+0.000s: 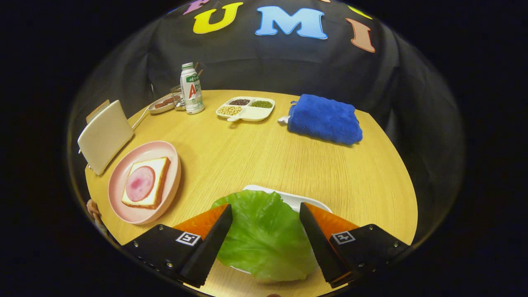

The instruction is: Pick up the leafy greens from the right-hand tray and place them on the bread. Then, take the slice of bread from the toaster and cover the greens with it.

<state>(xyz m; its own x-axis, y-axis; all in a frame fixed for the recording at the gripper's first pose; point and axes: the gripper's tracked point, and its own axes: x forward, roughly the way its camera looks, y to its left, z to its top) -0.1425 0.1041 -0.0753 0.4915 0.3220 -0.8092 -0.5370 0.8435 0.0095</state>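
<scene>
The tool [266, 214] has two wedge-shaped fingers on dark, screw-studded blocks — each bearing a small square black-and-white marker.

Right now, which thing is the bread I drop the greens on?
On the round wooden table, beyond the open tongs straddling the lettuce leaf, sits a pink plate beside the cream toaster. The bread lies on it, topped with a pink ham round.

A round wooden table [255, 156] with pale grain fills the middle of the frame. Behind it, across the top, hangs a black cloth wall [255, 66] (softly creased, dimly lit).
</scene>
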